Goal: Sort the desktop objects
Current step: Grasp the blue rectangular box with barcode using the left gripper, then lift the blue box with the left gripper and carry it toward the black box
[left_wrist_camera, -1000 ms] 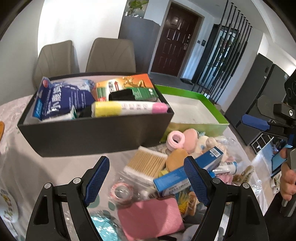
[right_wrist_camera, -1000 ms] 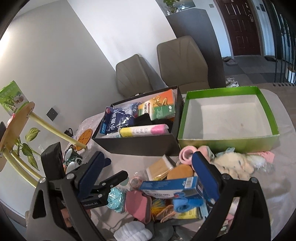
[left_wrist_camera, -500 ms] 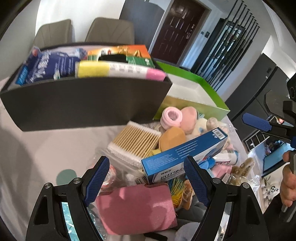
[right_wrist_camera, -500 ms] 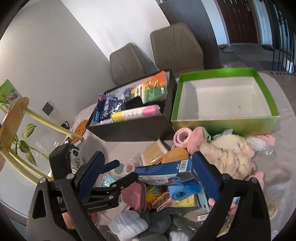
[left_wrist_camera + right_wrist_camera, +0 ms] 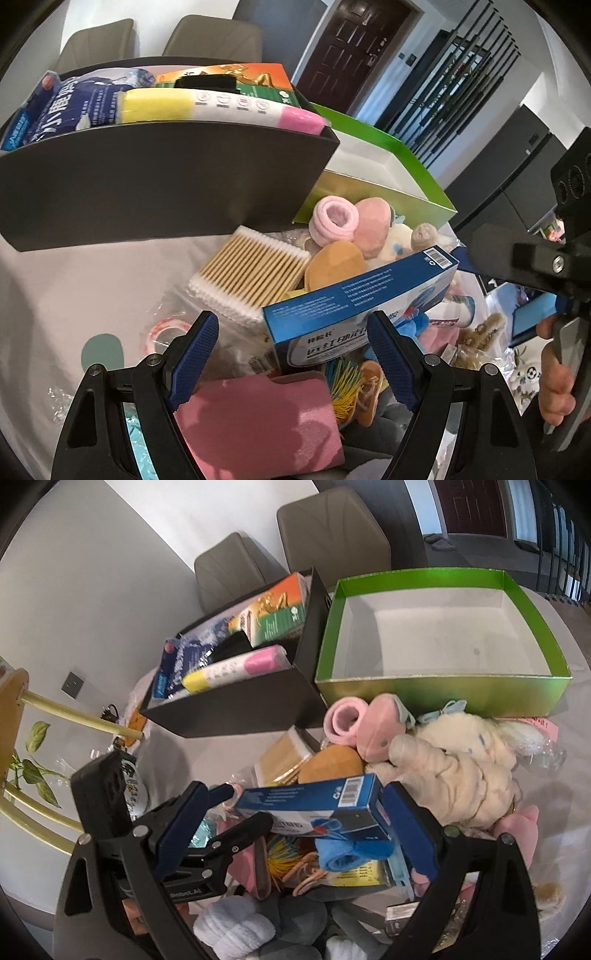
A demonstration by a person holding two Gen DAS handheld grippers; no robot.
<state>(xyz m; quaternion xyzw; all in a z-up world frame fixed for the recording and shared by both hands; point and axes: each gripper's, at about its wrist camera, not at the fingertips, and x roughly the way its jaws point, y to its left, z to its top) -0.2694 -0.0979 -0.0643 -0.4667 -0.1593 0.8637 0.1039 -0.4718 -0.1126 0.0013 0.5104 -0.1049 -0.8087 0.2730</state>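
Observation:
A pile of small objects lies on the table in front of two boxes. A blue carton (image 5: 364,291) (image 5: 314,801) lies on top of the pile, between the fingers of both grippers. My left gripper (image 5: 293,350) is open, low over a pink pad (image 5: 258,417). My right gripper (image 5: 295,827) is open around the blue carton, not touching it as far as I can tell. Cotton swabs (image 5: 251,273), a pink roll (image 5: 334,219) and a cream plush toy (image 5: 454,768) lie nearby.
A black box (image 5: 147,184) (image 5: 240,705) holds a blue packet, an orange-green carton and a yellow-pink roll. A green box (image 5: 443,690) to its right is empty. Two chairs stand behind the table. A wooden stand with a plant (image 5: 33,738) is at left.
Both grippers have moved down and forward toward the pile. The blue carton now sits between the fingers of each. Both stay open.

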